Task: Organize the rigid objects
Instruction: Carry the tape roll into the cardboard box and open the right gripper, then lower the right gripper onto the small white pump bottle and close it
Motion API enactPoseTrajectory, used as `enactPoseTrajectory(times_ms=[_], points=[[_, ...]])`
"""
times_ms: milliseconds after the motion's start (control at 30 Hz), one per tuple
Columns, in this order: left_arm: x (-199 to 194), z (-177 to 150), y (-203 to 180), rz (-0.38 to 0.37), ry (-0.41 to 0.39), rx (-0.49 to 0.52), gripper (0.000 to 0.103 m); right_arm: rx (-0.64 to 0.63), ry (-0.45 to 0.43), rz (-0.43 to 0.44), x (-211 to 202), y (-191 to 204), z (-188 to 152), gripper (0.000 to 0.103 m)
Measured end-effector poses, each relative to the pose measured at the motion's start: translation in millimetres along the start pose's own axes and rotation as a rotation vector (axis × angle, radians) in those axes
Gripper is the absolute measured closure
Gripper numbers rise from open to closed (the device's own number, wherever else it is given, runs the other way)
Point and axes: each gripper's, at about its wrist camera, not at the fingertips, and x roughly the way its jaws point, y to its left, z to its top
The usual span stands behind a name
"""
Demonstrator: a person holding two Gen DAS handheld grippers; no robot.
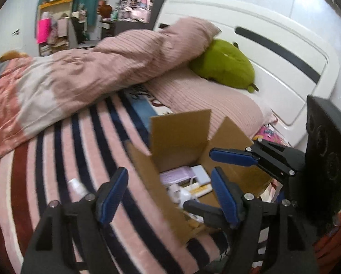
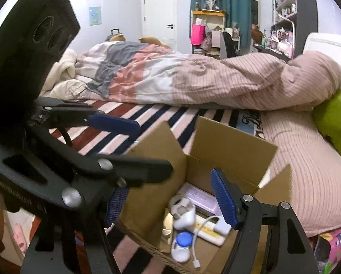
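Both the left gripper [image 1: 168,196] and right gripper [image 2: 170,202] hang spread, empty, over the cardboard box [image 2: 234,146]; no legible writing.

The left wrist view looks forward and downward along its own two blue-padded fingers from close above a bed, toward the white headboard [image 1: 250,52] at the far right. The open cardboard box [image 1: 184,141] sits near, just right of centre, and the other gripper [image 1: 218,159] enters from the right edge.

The right wrist view also tilts down from close by, but faces more along the bed toward the far wall with the white door [image 2: 159,13]. The same box [image 2: 234,146] lies near, low and central; the left gripper [image 2: 124,141] crosses in from the left.

Both views share the box, the striped blanket [image 1: 79,159], the pink duvet [image 2: 216,80], the green plush toy [image 1: 225,66] and the far cluttered shelves [image 2: 284,11].
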Motion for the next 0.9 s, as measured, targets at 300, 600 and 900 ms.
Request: enactPoseTrajectory(times_ms=[300,600,900], points=[[-63.5,-39.3,79.2,0.117,-0.085,-0.116,0.028,-0.104,0.014,0.076,35.9,74.7,29.9,0.036],[-66.4,-94.1,165.9,0.215,-0.069,-0.254,0.027,-0.182,0.117,0.178,114.4,143.4,37.2,0.036],[-33.6,-121.8,202.6,0.229,-0.021,-0.304,0.027,-0.018,0.255,0.061,215.8,112.7,10.6,0.036]])
